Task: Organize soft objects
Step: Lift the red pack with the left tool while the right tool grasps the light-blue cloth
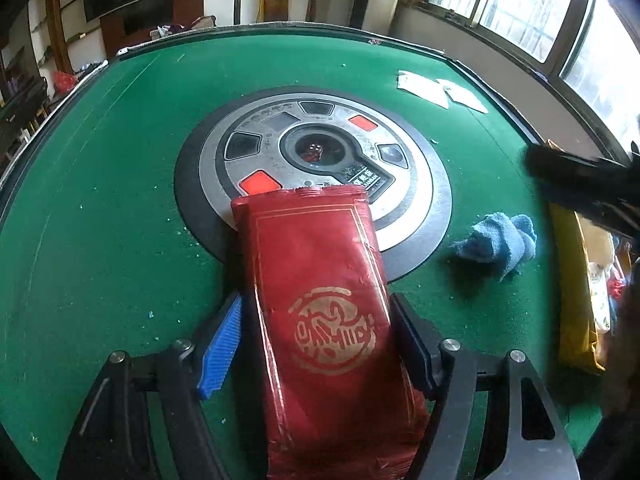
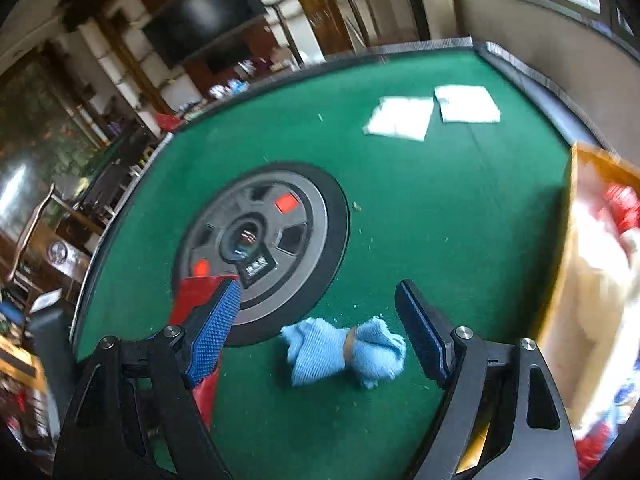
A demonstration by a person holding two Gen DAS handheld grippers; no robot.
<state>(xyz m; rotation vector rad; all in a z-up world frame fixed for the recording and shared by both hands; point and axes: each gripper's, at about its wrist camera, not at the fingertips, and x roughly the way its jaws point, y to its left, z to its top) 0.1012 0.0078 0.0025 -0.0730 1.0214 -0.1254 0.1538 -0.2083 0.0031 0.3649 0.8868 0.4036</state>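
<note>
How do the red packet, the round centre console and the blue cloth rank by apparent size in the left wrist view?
1. Round centre console or red packet: similar, and the packet is much nearer the camera.
2. Blue cloth, clearly smallest.

A green felt table (image 1: 100, 200) carries a round dice console (image 1: 316, 152).

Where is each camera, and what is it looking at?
Left wrist: sits on the left gripper, looking forward across the green table; its fingers clamp a red packet.
Right wrist: sits on the right gripper, tilted, looking down at a blue cloth; its open fingers show.
Both see the blue cloth, the round center console, the white napkins and the red packet.
</note>
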